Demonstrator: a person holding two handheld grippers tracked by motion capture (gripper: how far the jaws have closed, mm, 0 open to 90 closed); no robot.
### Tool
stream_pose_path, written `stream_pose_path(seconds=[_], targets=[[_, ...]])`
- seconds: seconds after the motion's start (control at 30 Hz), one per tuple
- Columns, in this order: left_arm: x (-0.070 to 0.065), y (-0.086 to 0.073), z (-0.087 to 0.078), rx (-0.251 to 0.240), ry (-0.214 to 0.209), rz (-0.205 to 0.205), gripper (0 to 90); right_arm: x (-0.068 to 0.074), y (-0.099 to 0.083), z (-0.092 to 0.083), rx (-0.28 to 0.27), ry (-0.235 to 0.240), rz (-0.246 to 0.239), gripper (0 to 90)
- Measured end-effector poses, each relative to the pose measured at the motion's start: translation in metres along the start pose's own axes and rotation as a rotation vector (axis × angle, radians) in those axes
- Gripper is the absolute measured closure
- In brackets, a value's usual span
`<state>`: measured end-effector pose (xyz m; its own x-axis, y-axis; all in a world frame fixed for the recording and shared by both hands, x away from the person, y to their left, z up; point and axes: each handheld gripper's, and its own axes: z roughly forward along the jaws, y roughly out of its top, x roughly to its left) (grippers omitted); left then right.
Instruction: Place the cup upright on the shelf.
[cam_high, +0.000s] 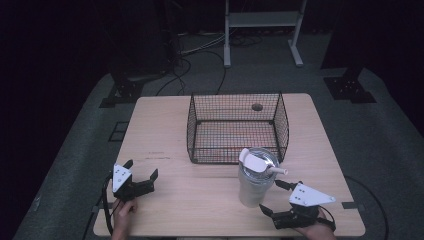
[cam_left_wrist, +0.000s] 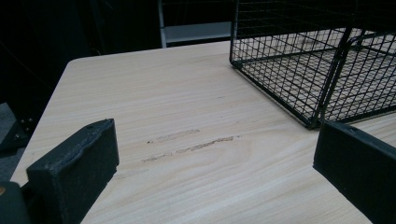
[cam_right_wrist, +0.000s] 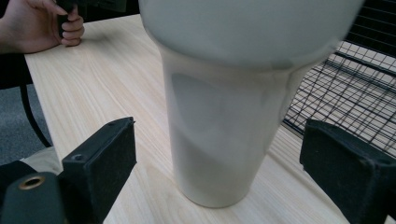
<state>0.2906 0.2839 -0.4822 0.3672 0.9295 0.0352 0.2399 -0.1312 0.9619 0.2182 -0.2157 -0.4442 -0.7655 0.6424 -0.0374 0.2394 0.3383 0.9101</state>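
- Both grippers stood with their jaws wide apart, and neither pinched anything.
- Seen from the high view, the right gripper lay at about five o'clock on the table, held by the person's right hand, its jaws pointing toward nine o'clock at the tumbler.
- Its own view showed the tumbler upright between the two black jaws, with bare wood visible on either side; neither jaw touched the cup.
- That pale tumbler, with a clear lid and a short straw, stood at roughly five o'clock on the table, just in front of the wire basket.
- At about seven o'clock the left gripper rested in the left hand, well apart from the tumbler.
- Its own view showed the left gripper with only bare tabletop between the spread jaws, and a corner of the wire basket off toward one o'clock.
- From the right gripper view, the left hand appeared far off at eleven o'clock, closed round its handle.
- A scuff mark ran across the wood between the left jaws.
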Motion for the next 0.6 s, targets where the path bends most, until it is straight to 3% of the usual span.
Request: stream_pose_path(seconds=[0.3,0.6], targets=[[0.0,0.0,0.0,-0.001,-0.001,0.0,0.0,0.001,0.002,0.019,-0.02,-0.015,0.025,9.5],[0.0,0.0,0.0,-0.002,-0.002,0.002,0.0,0.0,0.002,0.033,-0.095,-0.05,0.052,8.5]])
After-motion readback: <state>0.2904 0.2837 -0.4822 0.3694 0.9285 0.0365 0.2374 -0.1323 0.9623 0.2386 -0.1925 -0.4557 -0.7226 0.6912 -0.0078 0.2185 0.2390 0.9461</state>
